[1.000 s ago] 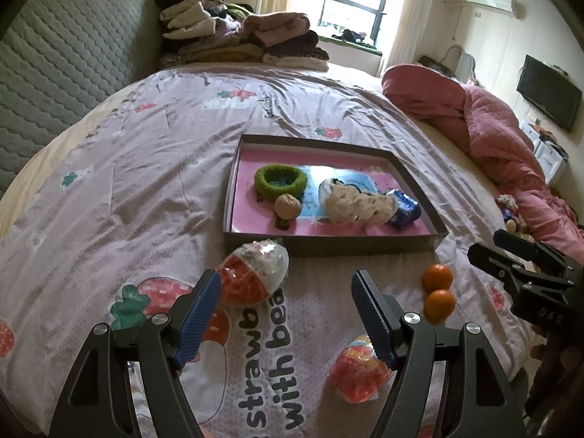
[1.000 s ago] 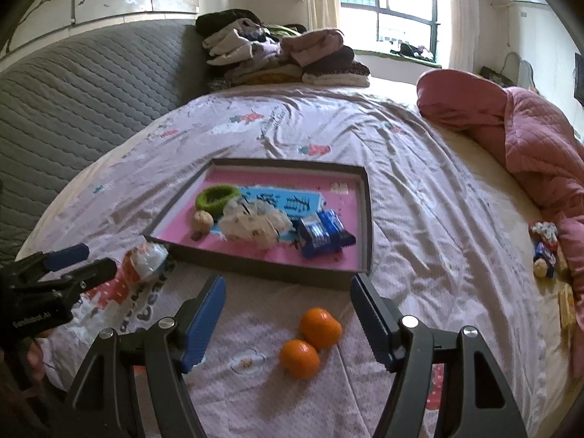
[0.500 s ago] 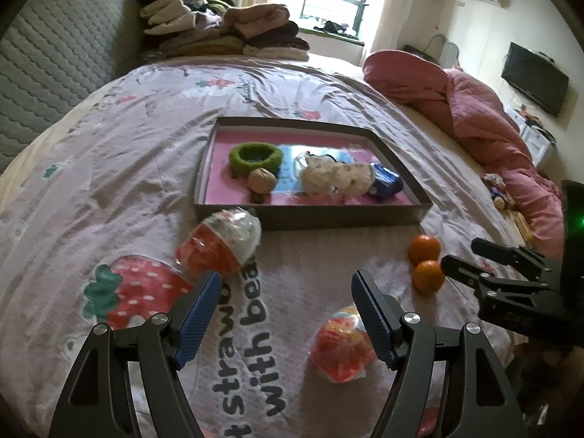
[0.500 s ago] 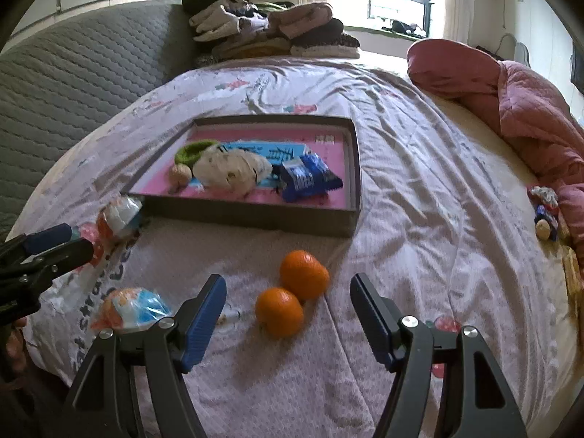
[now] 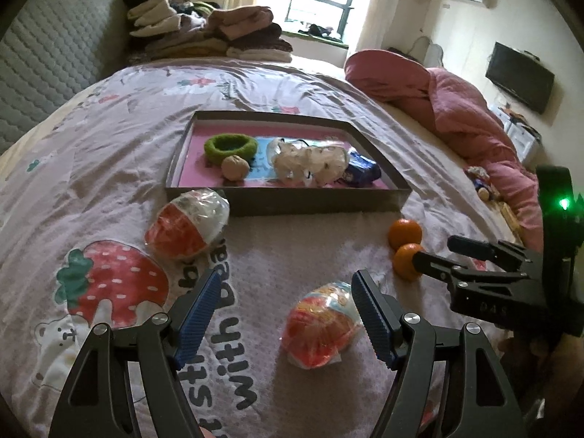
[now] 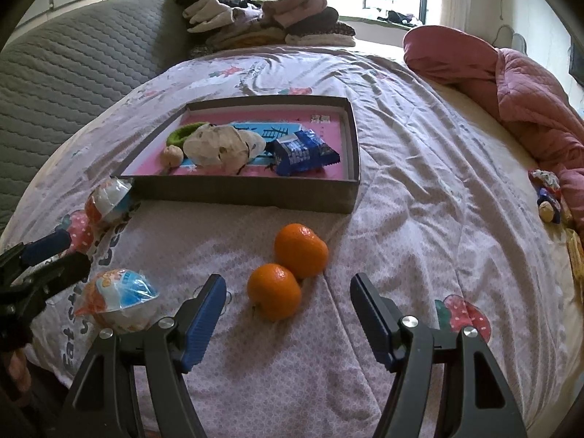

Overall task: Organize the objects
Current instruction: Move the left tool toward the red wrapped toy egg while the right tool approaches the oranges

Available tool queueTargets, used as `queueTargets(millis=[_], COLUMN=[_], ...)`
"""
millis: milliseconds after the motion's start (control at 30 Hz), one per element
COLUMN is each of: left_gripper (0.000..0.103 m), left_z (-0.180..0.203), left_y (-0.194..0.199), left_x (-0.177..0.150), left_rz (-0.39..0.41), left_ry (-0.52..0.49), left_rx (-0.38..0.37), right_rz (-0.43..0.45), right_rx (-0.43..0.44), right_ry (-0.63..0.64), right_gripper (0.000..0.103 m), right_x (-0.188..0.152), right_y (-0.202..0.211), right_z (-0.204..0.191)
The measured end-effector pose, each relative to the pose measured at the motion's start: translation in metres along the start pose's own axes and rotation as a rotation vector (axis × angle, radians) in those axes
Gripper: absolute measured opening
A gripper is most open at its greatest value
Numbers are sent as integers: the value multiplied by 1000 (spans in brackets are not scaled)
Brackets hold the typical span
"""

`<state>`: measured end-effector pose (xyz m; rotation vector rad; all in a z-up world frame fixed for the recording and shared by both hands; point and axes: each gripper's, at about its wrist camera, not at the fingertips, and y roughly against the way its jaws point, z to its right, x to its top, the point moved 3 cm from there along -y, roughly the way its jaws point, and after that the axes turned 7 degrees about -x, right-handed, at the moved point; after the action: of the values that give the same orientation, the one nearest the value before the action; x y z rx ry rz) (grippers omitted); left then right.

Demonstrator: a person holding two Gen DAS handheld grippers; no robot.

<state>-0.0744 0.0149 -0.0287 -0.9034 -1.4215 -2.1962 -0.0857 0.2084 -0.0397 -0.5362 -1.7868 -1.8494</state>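
A lilac printed bedsheet [image 6: 419, 168] fills both views, bearing a shallow grey tray [image 6: 255, 191] at twelve o'clock that holds a green ring [image 5: 230, 147], a crumpled white bag [image 6: 222, 144] and a blue packet [image 6: 304, 151]. Outside it lie a wrapped egg toy [image 5: 188, 224] at the tray's seven o'clock, another egg toy [image 5: 321, 323], and two touching oranges [image 6: 288, 266] at its five o'clock. The left gripper [image 5: 284, 317] gapes beside the nearer egg, and the right gripper [image 6: 286, 314] stands wide above the oranges, holding nothing.

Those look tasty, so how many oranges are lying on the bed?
2. Both lie touching on the bedspread in front of the tray: the nearer orange and the farther orange just behind it. None seem hidden.
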Motion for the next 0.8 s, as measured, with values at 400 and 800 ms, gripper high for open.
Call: queueTargets(millis=[400, 800], left_gripper=[75, 75], left_z=[12, 16], left_y=[-8, -25], left_x=[-10, -21], left_rz=[-33, -77], left_ry=[-53, -62], left_rx=[-39, -54], right_rz=[-19, -42], right_rx=[3, -5], right_ry=[5, -20], right_gripper=[70, 70], right_x=[-6, -10], right_y=[-8, -20], right_z=[-2, 2])
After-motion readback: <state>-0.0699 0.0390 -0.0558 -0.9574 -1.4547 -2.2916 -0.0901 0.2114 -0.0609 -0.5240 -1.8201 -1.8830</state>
